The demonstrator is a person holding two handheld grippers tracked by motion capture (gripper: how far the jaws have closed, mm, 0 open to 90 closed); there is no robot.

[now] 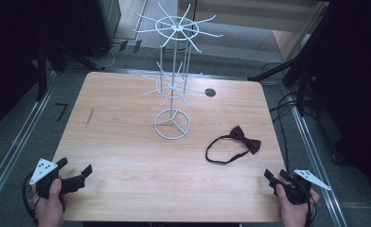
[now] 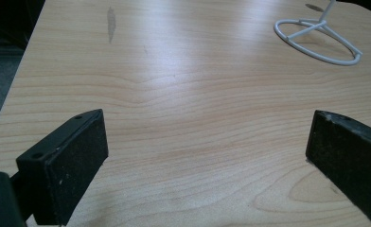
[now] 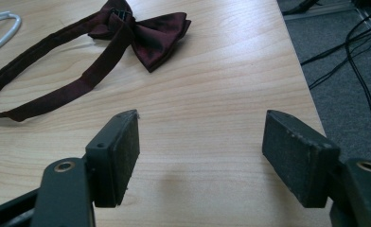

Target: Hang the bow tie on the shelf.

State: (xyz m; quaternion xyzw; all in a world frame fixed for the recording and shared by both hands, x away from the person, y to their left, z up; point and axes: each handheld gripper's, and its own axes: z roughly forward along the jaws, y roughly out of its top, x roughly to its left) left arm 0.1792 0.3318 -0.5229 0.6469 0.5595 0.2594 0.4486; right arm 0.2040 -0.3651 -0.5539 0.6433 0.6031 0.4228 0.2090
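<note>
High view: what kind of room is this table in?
Probably a lab or workshop set up for recording. A bare wooden table stands on grey carpet, loose cables trail across the floor, and dark stands surround it.

The only sign to read is a dark mark like the number 7 (image 1: 60, 111) on the grey floor (image 1: 27, 137), left of the desk (image 1: 127, 156). No other words or numbers can be read.

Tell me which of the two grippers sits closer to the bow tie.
The right gripper: it sits at the table's near right corner, just below the dark red bow tie, while the left gripper is at the near left corner.
</note>
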